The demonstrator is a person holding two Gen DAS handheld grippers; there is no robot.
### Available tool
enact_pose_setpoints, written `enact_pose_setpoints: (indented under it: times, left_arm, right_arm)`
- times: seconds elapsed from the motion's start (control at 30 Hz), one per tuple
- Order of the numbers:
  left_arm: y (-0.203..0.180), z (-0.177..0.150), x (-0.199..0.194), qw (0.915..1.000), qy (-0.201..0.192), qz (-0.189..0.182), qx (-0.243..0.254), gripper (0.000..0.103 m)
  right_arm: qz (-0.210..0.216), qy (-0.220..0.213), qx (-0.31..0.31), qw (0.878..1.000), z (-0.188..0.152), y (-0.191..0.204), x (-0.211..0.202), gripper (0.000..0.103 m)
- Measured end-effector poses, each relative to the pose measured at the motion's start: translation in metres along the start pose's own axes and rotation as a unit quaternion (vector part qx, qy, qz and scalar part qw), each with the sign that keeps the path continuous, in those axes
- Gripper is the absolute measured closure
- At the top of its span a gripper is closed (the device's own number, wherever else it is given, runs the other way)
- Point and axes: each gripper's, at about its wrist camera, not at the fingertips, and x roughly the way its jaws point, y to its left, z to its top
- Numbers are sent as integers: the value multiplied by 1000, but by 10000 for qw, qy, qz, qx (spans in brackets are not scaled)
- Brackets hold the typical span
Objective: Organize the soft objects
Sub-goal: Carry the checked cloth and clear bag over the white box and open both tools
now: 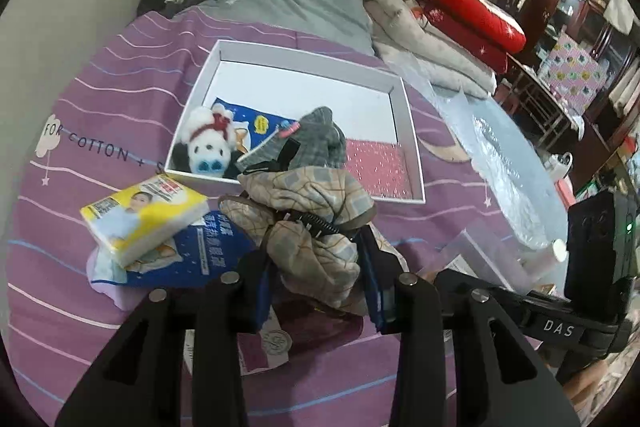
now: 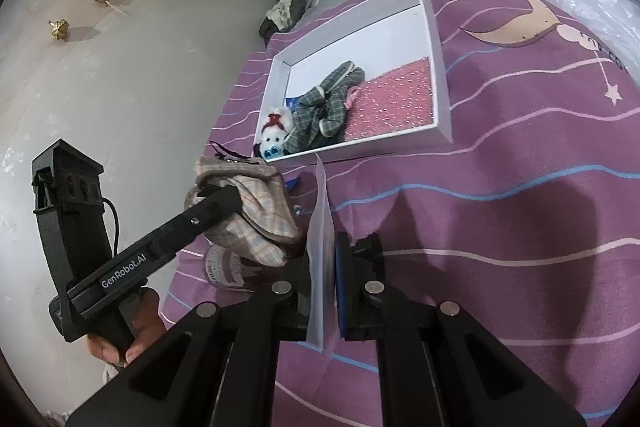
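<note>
Soft cloth heading for the box

The left gripper (image 1: 320, 247) jaws squeeze the floppy, light plaid cloth (image 1: 308, 227), lifted over the bed near the white box (image 1: 412, 131); the right gripper (image 2: 326, 283) jaws pinch a thin clear sheet (image 2: 320, 227).

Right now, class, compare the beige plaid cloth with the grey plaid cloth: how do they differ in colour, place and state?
The beige plaid cloth is tan with a pale grid; the grey plaid cloth is dark grey-green. The beige one is gripped, bunched, in the left gripper, outside the white box; the grey one lies loose inside the box beside the plush toy. Both are soft, crumpled checked fabrics.
</note>
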Motion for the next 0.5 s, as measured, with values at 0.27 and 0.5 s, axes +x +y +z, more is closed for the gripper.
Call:
enact_pose_setpoints:
  times: [0.27,0.5]
  left_arm:
    - [16,34,-5,9997,218,71,37,64]
    - [36,85,7,9974,298,657,-4,64]
  right_arm:
    - [5,182,-195,9996,31,16,10,98]
    - [479,-77,47,9988,91,16,3,98]
